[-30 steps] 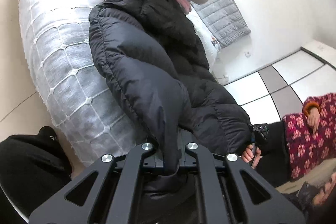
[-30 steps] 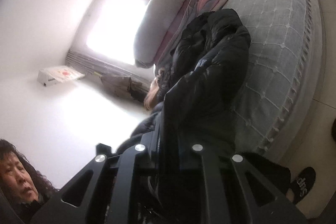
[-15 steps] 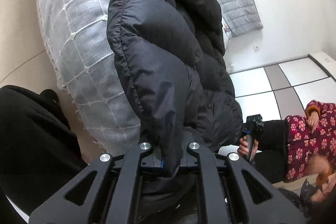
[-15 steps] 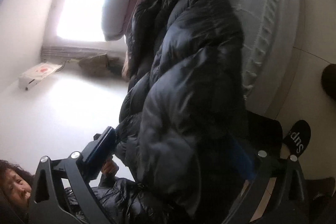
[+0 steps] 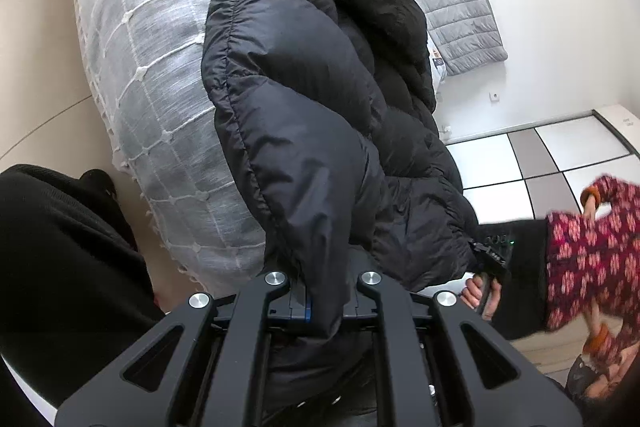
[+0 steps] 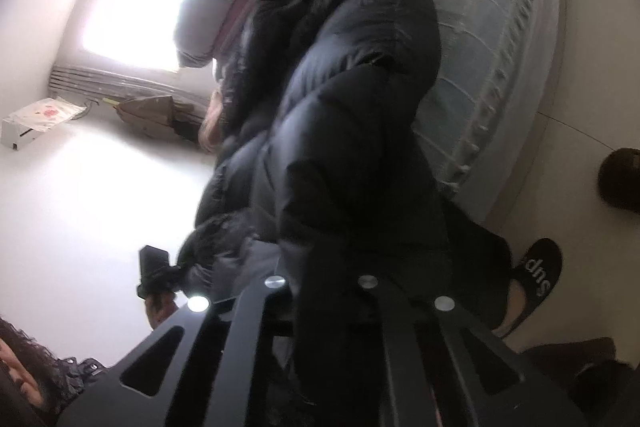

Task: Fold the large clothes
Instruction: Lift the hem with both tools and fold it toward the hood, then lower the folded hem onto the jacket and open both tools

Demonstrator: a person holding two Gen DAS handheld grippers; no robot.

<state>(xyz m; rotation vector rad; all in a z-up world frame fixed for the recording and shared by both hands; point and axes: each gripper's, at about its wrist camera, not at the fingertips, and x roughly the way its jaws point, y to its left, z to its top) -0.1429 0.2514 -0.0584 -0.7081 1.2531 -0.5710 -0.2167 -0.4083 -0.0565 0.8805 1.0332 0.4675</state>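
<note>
A: What is seen in the left wrist view?

B: The black puffer coat (image 5: 304,99) is laid lengthwise along the bed (image 5: 152,67), from the upper centre of the frame down to the bottom centre. A fold of its hem end is pinched in the left gripper (image 5: 324,301), whose jaws are drawn nearly together on the fabric. The right gripper (image 5: 494,259) is seen at the lower right, against the coat's other lower corner.

A: And the right wrist view?

B: The picture is blurred. The same coat (image 6: 360,87) fills the centre, and dark fabric is bunched between the jaws of the right gripper (image 6: 322,291), which have just been closing and are now taken to be clamped on it.

A: Which step is judged to be in hand?

B: The hem end appears to be gripped at both corners, ready to be carried toward the collar. An even lift by both hands would be called for.

A: What room is left?

B: The mattress edge lies close at the left of the coat, so slippage off it should be guarded against. A bystander in a floral top (image 5: 580,251) is crowded in at the lower right.
</note>
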